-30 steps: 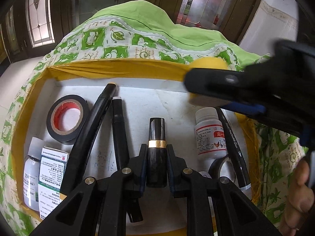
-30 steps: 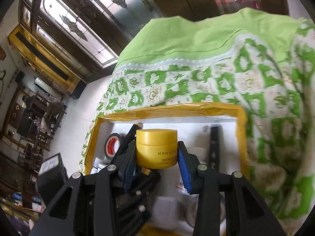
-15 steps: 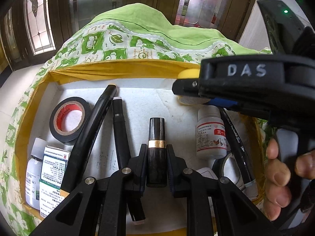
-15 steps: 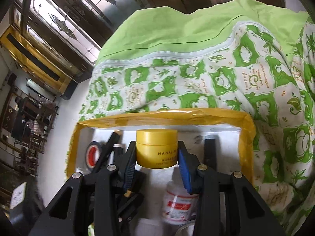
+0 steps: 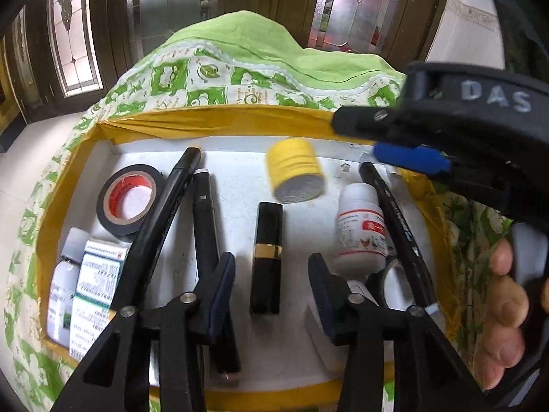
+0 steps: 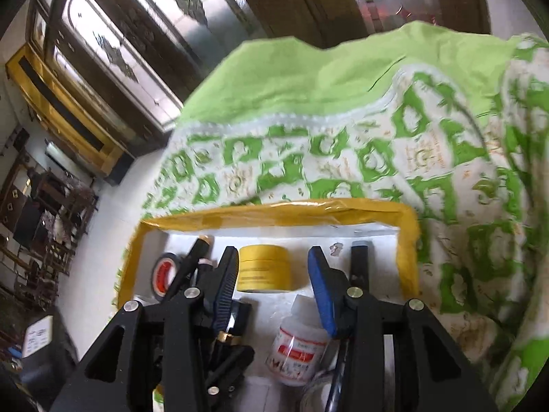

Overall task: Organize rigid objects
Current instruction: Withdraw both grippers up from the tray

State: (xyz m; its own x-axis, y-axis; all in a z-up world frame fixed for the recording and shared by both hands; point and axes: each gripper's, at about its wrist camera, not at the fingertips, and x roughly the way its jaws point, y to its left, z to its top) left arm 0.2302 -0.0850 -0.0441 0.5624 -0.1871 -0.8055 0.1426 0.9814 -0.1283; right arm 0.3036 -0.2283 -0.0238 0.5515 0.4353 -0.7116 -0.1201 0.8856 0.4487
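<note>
A black lipstick tube with a gold band (image 5: 267,257) lies on the white floor of the yellow-rimmed tray (image 5: 219,122). My left gripper (image 5: 271,281) is open around its near end, not touching it. A yellow cream jar (image 5: 295,175) sits blurred near the tray's far wall; in the right wrist view the jar (image 6: 265,267) lies between the jaws of my open right gripper (image 6: 272,274), apart from both pads. The right gripper's body (image 5: 446,127) hangs over the tray's far right corner.
In the tray lie a black tape roll with a red core (image 5: 128,199), two black pens (image 5: 161,213), a white pill bottle (image 5: 360,230), another pen (image 5: 394,219), a boxed bottle (image 5: 92,288) and a clear tape roll (image 5: 398,281). A green patterned cloth (image 6: 377,144) surrounds it.
Both grippers opened. The left let go of the lipstick, which now lies on the tray. The right let go of the yellow jar, which dropped onto the tray floor.
</note>
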